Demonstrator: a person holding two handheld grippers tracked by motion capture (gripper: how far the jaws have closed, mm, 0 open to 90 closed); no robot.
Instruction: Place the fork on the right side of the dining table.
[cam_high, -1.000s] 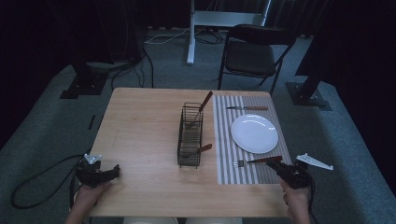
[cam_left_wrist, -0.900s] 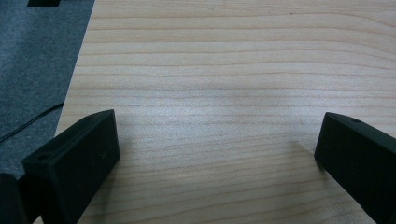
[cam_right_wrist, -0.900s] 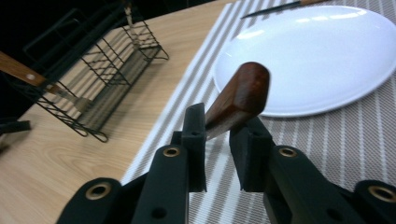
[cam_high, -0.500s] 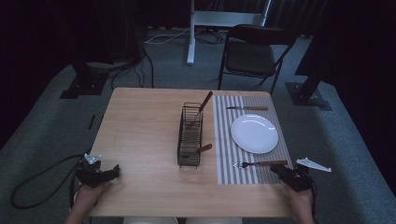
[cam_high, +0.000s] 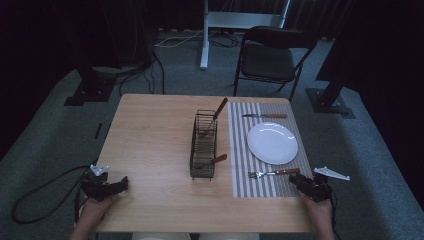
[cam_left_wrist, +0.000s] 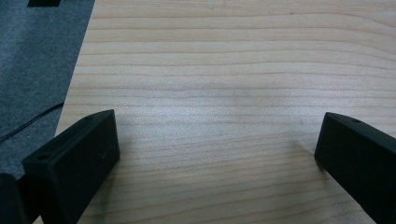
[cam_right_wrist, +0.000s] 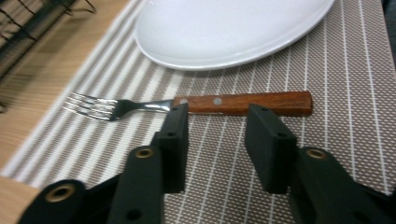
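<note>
The fork (cam_right_wrist: 187, 104) has a brown wooden handle with two rivets and shiny metal tines. It lies flat on the striped placemat (cam_right_wrist: 355, 70), just beside the near rim of the white plate (cam_right_wrist: 224, 28), tines pointing toward the wire rack (cam_high: 204, 145).

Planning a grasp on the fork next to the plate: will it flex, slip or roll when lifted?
The fork looks rigid: steel tines, riveted wooden handle. It lies flat on the placemat, so rolling seems unlikely. The wood probably grips better than the shiny neck. The open right hand-held gripper sits just short of the handle.
</note>
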